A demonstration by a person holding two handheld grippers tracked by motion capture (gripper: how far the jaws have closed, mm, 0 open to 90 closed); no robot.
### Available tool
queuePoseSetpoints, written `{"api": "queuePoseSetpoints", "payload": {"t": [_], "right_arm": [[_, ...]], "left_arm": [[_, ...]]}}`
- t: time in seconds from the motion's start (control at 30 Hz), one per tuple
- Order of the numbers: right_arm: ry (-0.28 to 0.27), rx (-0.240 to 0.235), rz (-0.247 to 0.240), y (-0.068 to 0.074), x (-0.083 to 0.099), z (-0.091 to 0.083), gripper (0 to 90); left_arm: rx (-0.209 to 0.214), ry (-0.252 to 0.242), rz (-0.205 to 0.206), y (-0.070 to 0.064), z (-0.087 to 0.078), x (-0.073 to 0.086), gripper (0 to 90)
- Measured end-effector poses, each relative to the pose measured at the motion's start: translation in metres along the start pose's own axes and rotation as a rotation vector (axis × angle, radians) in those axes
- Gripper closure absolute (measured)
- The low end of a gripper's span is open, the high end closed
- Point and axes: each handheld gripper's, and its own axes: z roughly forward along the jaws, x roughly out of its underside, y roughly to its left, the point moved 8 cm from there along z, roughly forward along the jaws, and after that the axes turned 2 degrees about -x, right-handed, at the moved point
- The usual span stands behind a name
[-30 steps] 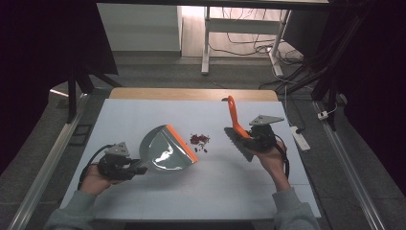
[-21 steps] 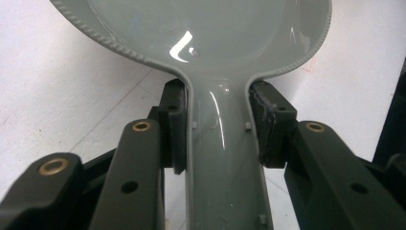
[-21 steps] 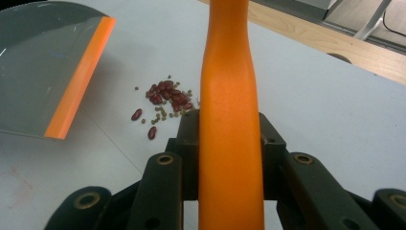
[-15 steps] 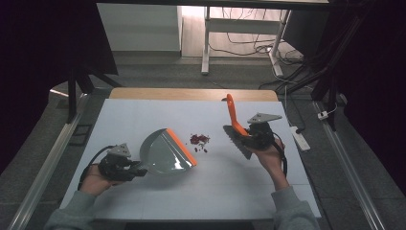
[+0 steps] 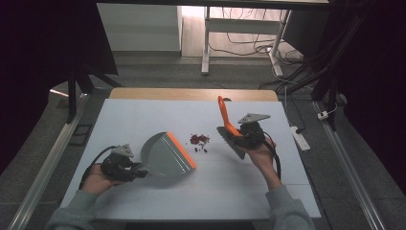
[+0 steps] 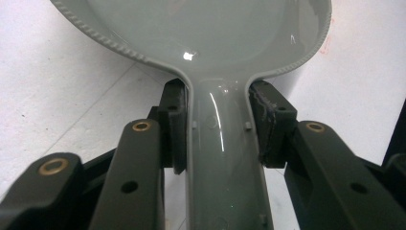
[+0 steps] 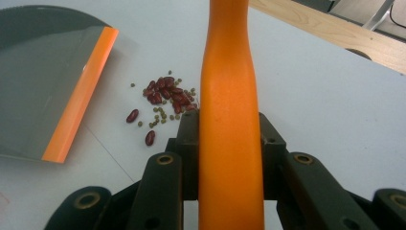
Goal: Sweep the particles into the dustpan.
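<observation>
A grey dustpan [image 5: 165, 154] with an orange lip [image 5: 182, 149] lies flat on the white table, its lip facing right. My left gripper [image 5: 136, 171] is shut on the dustpan's handle [image 6: 222, 158], jaws pressed on both sides. A small pile of red beans [image 5: 198, 140] and a few green ones lies just right of the lip, seen also as beans [image 7: 165, 96] in the right gripper view. My right gripper [image 5: 239, 134] is shut on the orange handle [image 7: 230, 120] of a hand brush [image 5: 227, 125], whose dark bristles rest on the table right of the beans.
The white table top [image 5: 143, 115] has a wooden strip [image 5: 191, 94] along its far edge. A white power strip [image 5: 299, 138] lies off the right edge. Desk legs and cables stand beyond the table.
The dustpan has been tipped down from a raised tilt to lie flat on the table. The brush and right hand have shifted slightly left and down toward the beans.
</observation>
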Motion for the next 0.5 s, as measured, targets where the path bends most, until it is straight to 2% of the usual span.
{"api": "queuePoseSetpoints", "payload": {"t": [0.17, 0.23, 0.33, 0.4, 0.5], "right_arm": [[0.008, 0.003, -0.001, -0.001, 0.000, 0.005, 70.3], [0.016, 0.008, -0.006, -0.002, -0.002, 0.008, 70.3], [0.006, 0.016, 0.000, -0.004, -0.011, 0.011, 70.3], [0.005, 0.014, 0.018, -0.006, -0.017, 0.017, 70.3], [0.035, 0.026, 0.016, -0.009, -0.023, 0.030, 70.3]], "left_arm": [[0.014, 0.011, 0.002, 0.001, 0.004, -0.004, 61.3], [0.003, 0.026, 0.003, 0.003, 0.005, -0.006, 61.3], [0.002, 0.045, 0.001, 0.008, 0.009, -0.008, 61.3], [0.013, 0.046, -0.004, 0.009, 0.011, -0.008, 61.3], [0.021, 0.046, 0.002, 0.010, 0.011, -0.008, 61.3]]}}
